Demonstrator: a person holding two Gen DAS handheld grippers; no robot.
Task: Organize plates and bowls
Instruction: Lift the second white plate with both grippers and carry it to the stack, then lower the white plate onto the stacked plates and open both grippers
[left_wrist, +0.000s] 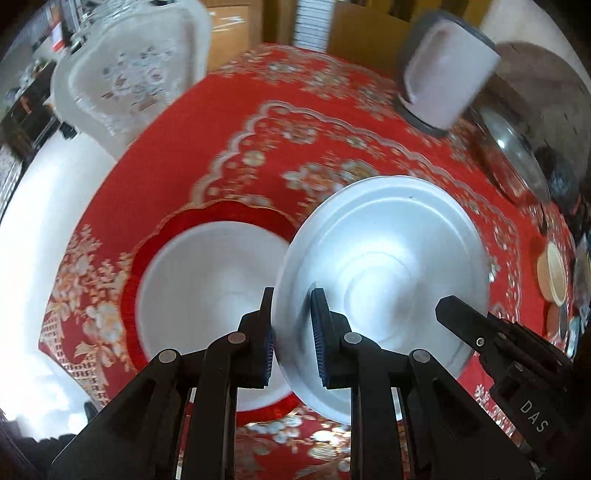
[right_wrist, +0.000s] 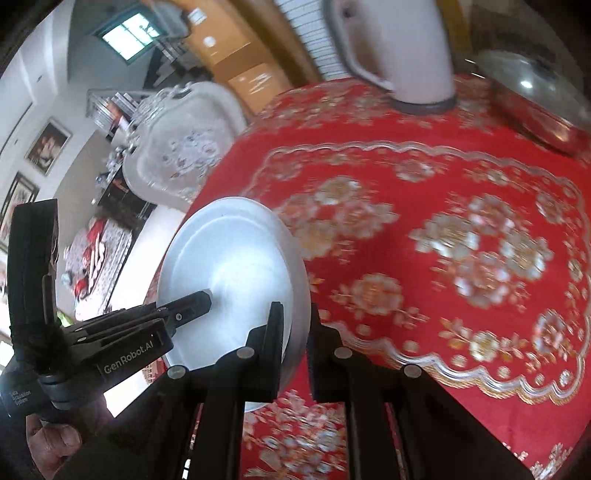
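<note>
1. Low in the centre of the left wrist view, the left gripper is clamped on the rim of a silver metal plate, one finger on each face of the edge; the plate is tilted steeply and lifted off the red tablecloth
2. Lower centre of the right wrist view shows the right gripper pinching the same plate at another part of its rim, so both tongs are closed on it, each open only by the thickness of the edge
3. Just left of the metal plate in the left wrist view sits a white bowl on a red scalloped plate, both resting on the cloth; the lifted plate overlaps them in the picture, and I cannot tell whether it touches them
4. The metal plate looks thin, stiff and light, and its smooth polished surface is likely slippery, so a grip on the rim alone could let it swing or slide; two holds well apart on the edge seem the sound choice
5. It will probably dent rather than break, but the white bowl and red plate beside it look like ceramic and could chip if struck
6. A white jug and a glass-lidded pan stand at the upper right, well apart from the work
</note>
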